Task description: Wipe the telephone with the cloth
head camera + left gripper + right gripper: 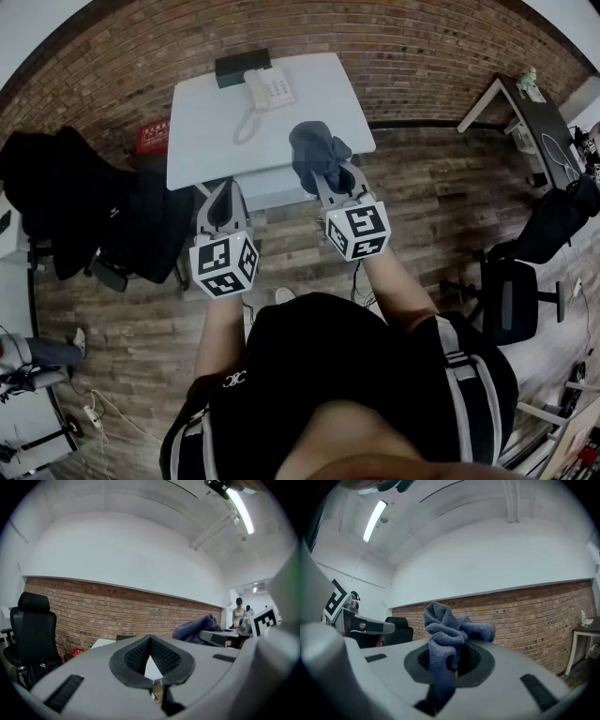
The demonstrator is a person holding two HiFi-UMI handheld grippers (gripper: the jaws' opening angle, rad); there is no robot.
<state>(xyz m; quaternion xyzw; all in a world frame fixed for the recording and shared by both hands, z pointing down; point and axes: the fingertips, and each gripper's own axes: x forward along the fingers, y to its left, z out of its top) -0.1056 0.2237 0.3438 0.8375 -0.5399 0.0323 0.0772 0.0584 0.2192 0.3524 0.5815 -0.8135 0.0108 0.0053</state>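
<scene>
Cloth clamped, both grippers short of the phone
Right hand-held gripper (pixel 330 173) pinches grey cloth (pixel 314 145); left hand-held gripper (pixel 223 192) pressed together, empty. Telephone (pixel 268 89) on counter (pixel 202 141), far side.

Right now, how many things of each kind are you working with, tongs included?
telephone: 1
cloth: 1
dark box: 1
table: 1
tongs: 2 (left tongs shut, empty; right tongs shut on the cloth)
Total: 6

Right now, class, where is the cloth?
In the head view the grey cloth is bunched in the jaws of the right gripper, by the near right corner of the white table, nearer to the person than the telephone.
</scene>
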